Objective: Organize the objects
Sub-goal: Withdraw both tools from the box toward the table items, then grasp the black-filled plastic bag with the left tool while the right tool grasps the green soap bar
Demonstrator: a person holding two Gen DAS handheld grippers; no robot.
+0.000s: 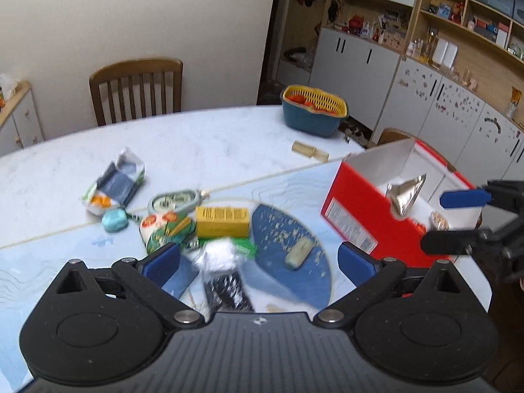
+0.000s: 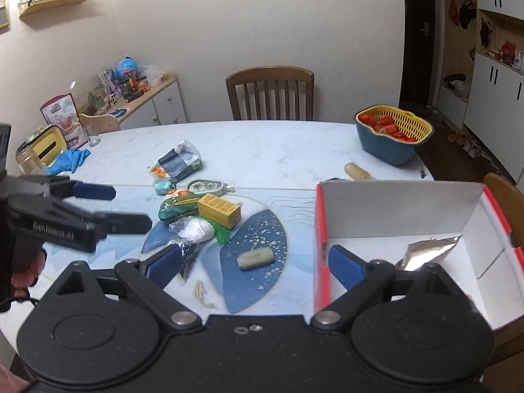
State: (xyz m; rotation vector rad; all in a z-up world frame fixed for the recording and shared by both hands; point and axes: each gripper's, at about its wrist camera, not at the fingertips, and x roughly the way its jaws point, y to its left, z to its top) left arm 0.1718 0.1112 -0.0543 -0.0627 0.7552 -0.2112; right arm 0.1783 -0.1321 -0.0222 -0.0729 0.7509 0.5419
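Clutter sits mid-tabletop (image 2: 278, 150): your left tongs (image 1: 258, 258) and right tongs (image 2: 255, 263) both spread, empty; yellow box (image 2: 218, 210) left of the red box (image 2: 393, 226) holding a foil packet (image 2: 429, 252).

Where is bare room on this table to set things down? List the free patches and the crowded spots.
Free: the marble stretch between the chair and the strawberry basket, and most of the red box floor beside the foil pouch. Crowded: the packet pile around the yellow carton. The blue mat holds only a cream bar.
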